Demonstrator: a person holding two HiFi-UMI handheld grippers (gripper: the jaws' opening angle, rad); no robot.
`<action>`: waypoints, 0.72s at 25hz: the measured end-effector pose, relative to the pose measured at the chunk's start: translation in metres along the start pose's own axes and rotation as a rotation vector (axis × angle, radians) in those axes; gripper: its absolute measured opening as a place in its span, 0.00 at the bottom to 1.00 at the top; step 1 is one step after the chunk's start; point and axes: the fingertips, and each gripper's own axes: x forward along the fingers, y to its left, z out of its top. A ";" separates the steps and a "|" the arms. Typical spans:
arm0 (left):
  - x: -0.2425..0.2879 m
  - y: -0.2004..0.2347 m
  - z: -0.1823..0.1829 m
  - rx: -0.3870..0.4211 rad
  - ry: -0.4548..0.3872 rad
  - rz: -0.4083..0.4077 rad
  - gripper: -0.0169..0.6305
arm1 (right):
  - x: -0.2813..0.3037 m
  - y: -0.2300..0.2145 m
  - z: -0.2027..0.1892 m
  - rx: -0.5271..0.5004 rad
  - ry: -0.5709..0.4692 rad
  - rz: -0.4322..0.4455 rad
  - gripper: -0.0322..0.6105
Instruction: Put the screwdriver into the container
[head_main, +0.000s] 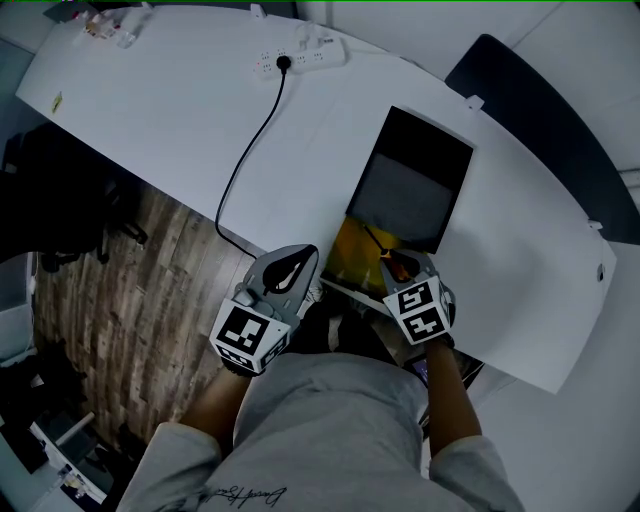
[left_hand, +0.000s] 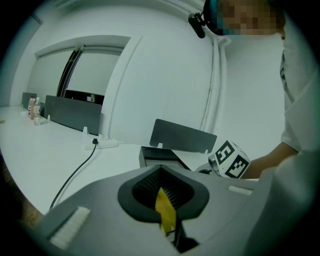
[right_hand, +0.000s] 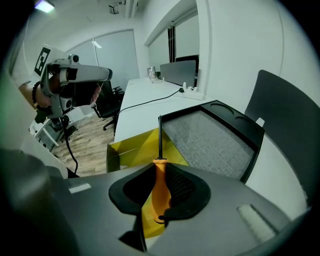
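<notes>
Right claw (right_hand: 160, 172) clamped on the orange handle of the screwdriver (right_hand: 160, 192), its long axis running up-frame from my grip, tip above the yellow container (right_hand: 129, 150) just ahead at the bench (head_main: 200, 130) edge, whose wall my closed left claw (left_hand: 161, 182) pinches.
</notes>
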 end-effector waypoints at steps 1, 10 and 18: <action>0.000 0.001 -0.001 -0.001 0.001 -0.001 0.02 | 0.003 0.000 -0.001 -0.007 0.015 -0.002 0.18; 0.000 0.012 -0.001 -0.004 0.007 -0.011 0.02 | 0.024 0.002 -0.009 -0.054 0.133 -0.021 0.18; 0.000 0.020 -0.003 -0.010 0.014 -0.015 0.02 | 0.038 0.002 -0.016 -0.071 0.222 -0.026 0.18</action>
